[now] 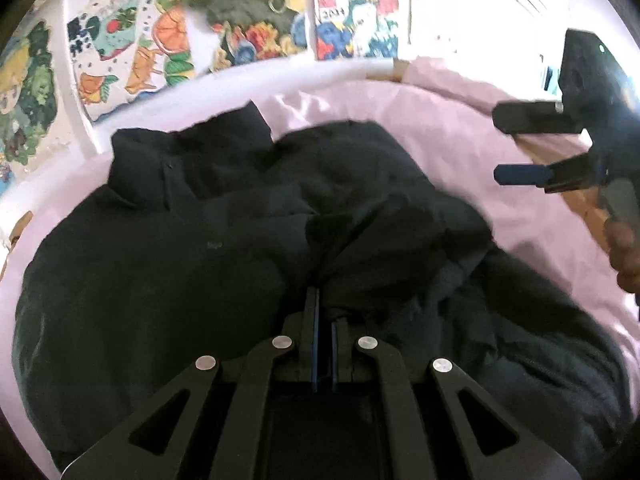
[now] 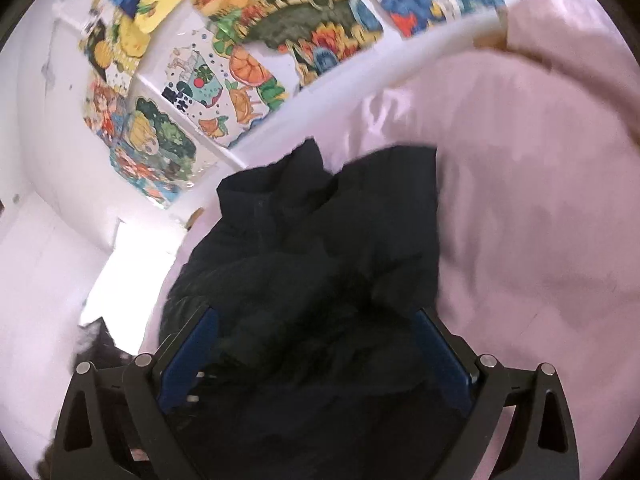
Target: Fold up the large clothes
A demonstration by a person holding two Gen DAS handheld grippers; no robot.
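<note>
A large dark navy jacket (image 1: 224,224) lies bunched on a pale pink sheet (image 1: 460,152); its collar points to the far wall. My left gripper (image 1: 323,304) is shut on a fold of the jacket near its middle, and the cloth puckers at the tips. My right gripper (image 1: 496,146) shows at the right in the left wrist view, open and empty above the sheet. In the right wrist view the jacket (image 2: 320,248) fills the space ahead of my open right gripper (image 2: 316,316), whose blue fingers (image 2: 200,340) stand wide on either side of the cloth.
The pink sheet (image 2: 532,208) covers the surface to the right. A white wall with colourful posters (image 1: 236,20) runs along the far edge, also in the right wrist view (image 2: 256,60). A strip of wood (image 1: 560,164) shows at the sheet's right edge.
</note>
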